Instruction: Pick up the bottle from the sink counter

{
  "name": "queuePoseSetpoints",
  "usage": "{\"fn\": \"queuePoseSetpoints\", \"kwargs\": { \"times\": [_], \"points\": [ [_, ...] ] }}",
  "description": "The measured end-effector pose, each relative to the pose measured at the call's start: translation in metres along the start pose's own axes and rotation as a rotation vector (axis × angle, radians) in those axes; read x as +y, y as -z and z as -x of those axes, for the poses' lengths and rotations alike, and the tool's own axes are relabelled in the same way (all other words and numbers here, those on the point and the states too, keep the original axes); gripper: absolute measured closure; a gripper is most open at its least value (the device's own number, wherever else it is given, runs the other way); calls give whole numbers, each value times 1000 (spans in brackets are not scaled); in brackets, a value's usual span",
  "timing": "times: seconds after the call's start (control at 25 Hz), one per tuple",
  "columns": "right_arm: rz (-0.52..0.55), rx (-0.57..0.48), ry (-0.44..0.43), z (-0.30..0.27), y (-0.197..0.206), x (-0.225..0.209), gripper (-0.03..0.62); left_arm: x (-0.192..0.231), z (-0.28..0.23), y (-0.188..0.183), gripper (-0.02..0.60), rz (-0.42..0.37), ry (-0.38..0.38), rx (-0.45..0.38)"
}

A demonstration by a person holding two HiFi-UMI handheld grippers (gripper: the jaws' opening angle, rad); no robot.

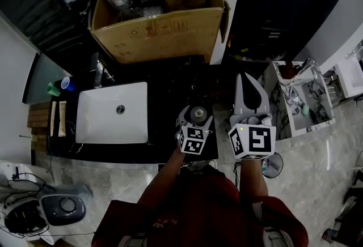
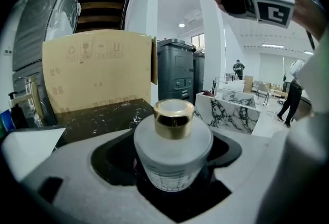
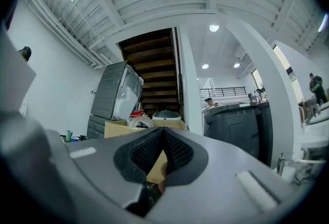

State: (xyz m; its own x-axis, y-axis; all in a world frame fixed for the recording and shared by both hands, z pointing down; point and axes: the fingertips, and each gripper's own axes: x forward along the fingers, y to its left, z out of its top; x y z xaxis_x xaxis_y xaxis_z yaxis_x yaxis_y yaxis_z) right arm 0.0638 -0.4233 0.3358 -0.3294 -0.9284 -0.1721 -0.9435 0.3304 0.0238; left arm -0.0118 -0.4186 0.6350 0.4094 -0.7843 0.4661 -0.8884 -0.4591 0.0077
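Observation:
A squat frosted-glass bottle (image 2: 174,146) with a gold cap (image 2: 174,117) stands upright on the black sink counter (image 1: 170,79), right of the basin. In the head view the bottle (image 1: 198,111) shows from above between my left gripper's jaws. My left gripper (image 1: 198,115) is open around it, one grey finger (image 2: 61,166) on each side, with dark gaps beside the glass. My right gripper (image 1: 250,93) hovers to the right of the counter's end, raised and pointing away. Its jaws (image 3: 163,138) are shut, the ribbed pads meeting with nothing between them.
A white sink basin (image 1: 113,113) with a faucet (image 1: 99,70) lies left of the bottle. Behind it stands a large cardboard box (image 1: 159,30) of clutter. A blue cup (image 1: 66,84) and a green cup (image 1: 53,90) sit at the counter's far left. A marble-topped unit (image 1: 300,98) stands to the right.

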Motion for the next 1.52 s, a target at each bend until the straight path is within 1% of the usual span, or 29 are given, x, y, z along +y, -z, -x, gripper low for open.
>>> {"fn": "queuePoseSetpoints", "kwargs": {
  "times": [0.08, 0.16, 0.2, 0.56, 0.92, 1.08, 1.24, 1.52],
  "points": [
    [4, 1, -2, 1, 0, 0, 592, -2, -1, 0, 217, -11, 2, 0],
    [9, 2, -6, 1, 0, 1, 592, -3, -1, -1, 246, -22, 0, -1],
    [10, 3, -7, 1, 0, 2, 592, -3, -1, -2, 249, -23, -1, -1],
    [17, 7, -3, 3, -1, 1, 592, -3, 0, -2, 249, -19, -4, -1],
    [17, 3, 3, 4, -4, -2, 592, 1, 1, -3, 249, 5, -16, -9],
    [15, 3, 5, 6, -3, -3, 592, 5, 4, -2, 249, 20, -35, -21],
    [15, 6, 5, 6, -2, -6, 592, 7, 6, -4, 248, 11, -56, -25],
    [10, 0, 1, 9, -3, -5, 592, 11, 16, -27, 247, 1, -86, -85]
  ]
}}
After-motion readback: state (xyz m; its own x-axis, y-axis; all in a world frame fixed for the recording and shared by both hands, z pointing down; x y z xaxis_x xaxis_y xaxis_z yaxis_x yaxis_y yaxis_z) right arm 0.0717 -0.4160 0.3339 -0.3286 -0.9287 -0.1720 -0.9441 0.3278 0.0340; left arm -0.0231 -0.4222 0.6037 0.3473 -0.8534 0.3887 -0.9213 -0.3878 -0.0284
